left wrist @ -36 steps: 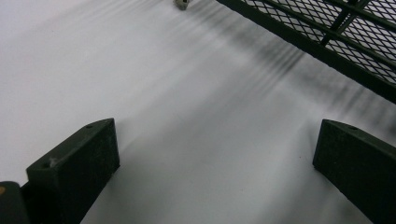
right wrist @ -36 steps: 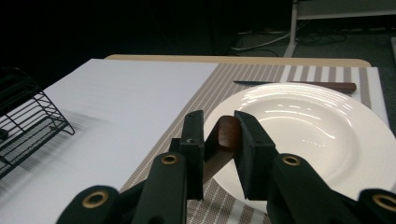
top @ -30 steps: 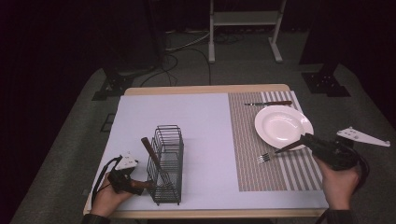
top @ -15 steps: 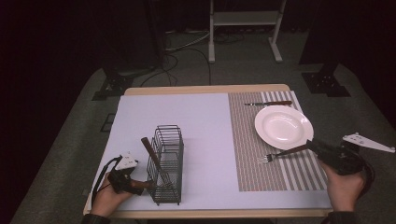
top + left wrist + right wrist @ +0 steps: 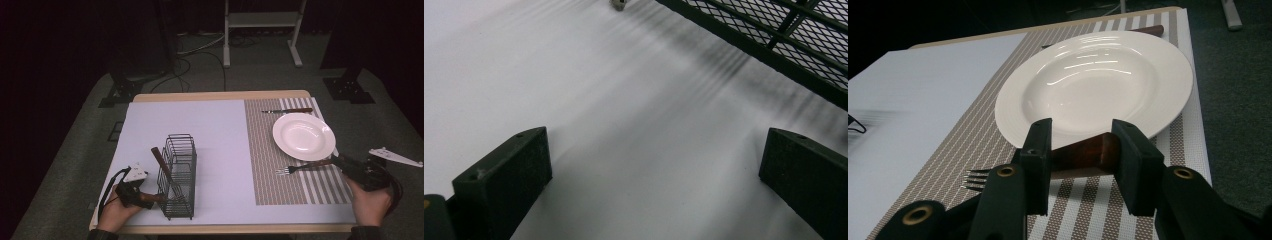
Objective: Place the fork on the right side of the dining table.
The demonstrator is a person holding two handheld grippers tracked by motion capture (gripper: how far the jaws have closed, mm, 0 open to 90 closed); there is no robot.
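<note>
The left claw [image 5: 131,186] is black, with a looping black cable and a pale grey three-cornered plate on top. The right claw [image 5: 1082,165] has blocky matte-black jaws on black arms set with brass-ringed rivets. Dark cuffs show at both wrists.

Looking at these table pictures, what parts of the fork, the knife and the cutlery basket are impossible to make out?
- Fork: in the right gripper view the right gripper covers its handle's middle; whether the pads touch it is unclear.
- Knife: in the right gripper view the plate hides most of it.
- Wire basket: the left gripper view's edge cuts it off; the utensil inside it is too small in the high view to identify.
</note>
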